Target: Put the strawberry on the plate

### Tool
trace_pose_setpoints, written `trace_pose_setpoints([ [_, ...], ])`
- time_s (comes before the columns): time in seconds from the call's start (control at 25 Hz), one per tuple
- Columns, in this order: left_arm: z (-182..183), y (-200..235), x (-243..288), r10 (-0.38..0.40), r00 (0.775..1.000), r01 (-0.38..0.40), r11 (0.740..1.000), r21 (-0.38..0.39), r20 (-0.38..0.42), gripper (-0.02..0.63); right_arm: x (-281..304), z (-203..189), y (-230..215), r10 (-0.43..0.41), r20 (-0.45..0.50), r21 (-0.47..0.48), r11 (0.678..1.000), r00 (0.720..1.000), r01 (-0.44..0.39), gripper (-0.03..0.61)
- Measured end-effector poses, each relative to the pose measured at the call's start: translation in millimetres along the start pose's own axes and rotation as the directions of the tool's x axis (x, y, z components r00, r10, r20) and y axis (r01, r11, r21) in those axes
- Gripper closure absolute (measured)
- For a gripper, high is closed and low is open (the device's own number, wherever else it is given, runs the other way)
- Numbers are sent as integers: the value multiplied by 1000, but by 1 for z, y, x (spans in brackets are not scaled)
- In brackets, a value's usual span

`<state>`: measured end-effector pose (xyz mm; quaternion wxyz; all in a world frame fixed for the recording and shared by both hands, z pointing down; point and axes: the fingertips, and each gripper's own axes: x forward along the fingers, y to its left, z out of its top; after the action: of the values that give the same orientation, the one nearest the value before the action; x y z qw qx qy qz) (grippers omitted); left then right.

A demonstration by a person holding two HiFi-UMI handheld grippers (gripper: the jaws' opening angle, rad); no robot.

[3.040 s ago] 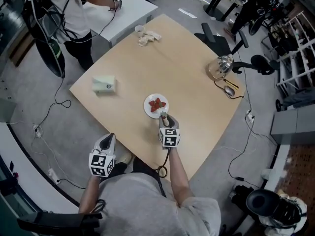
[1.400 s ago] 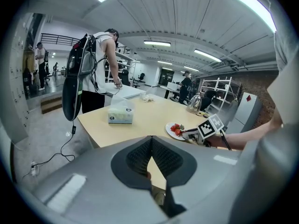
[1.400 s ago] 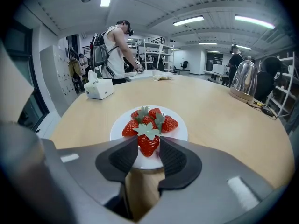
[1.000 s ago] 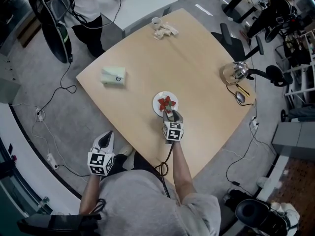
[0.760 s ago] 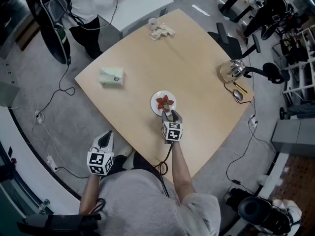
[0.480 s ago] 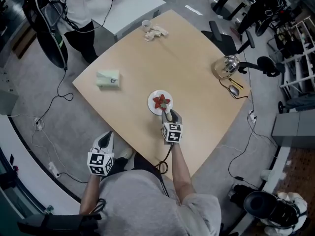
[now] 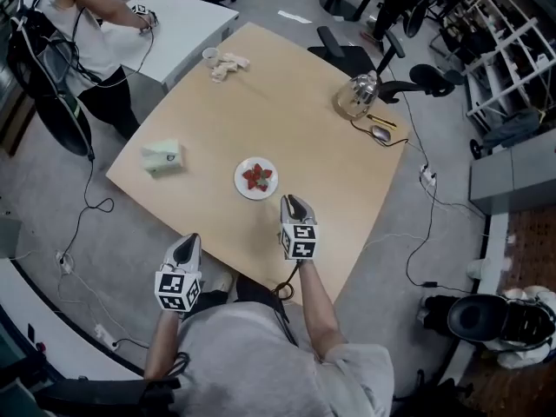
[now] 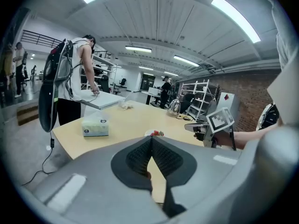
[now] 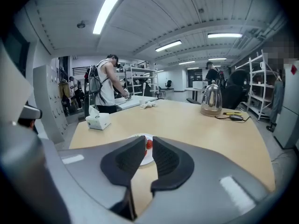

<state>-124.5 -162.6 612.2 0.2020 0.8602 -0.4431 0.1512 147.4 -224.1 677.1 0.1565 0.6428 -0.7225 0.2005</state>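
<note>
Since 1 second ago the right gripper (image 7: 288,201) has drawn back from the plate (image 7: 241,186), and its tips now sit near the rim, no longer over it. Its 2 jaws are closing, with only a narrow gap left and nothing between the pads; the right gripper view shows the fruit through that gap, farther off on the plate.

Seen from overhead, a large pale wooden table (image 7: 295,120) with rounded corners fills the middle of the scene. A person in a sleeveless white top (image 7: 82,7) stands at the far left beside a separate white table (image 7: 178,24). The wearer of the head camera stands at the near edge, holding 1 gripper in each hand.

The left gripper (image 7: 186,242) is held off the table's near edge, above the grey floor, well apart from the plate. Its jaws are pressed together at the tips and grasp nothing.

On the wooden table, a pale green tissue box (image 7: 162,155) lies near the left edge. A glass kettle (image 7: 354,96) stands at the far right, with a computer mouse (image 7: 380,133) just beside it. A paper cup (image 7: 209,55) sits at the far corner.

The small white plate lies near the table's middle, and the red strawberry (image 7: 257,177) rests on it.
</note>
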Motion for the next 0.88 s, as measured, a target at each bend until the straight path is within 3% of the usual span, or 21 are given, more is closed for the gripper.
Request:
trace_pose_setpoints([
  [0.28,16,-31,8,-95,995,94,994,63,16,595,-65,4,-26,-113,74,19,993,991,112,571],
  [0.44,22,-48,15,-153,988,151,984,96,16,595,-97,-2,-39,-174,98,75,983,980,168,571],
  [0.88,32,-100,32,-325,946,318,928,193,4,595,-181,-13,-57,-327,163,144,941,931,305,571],
])
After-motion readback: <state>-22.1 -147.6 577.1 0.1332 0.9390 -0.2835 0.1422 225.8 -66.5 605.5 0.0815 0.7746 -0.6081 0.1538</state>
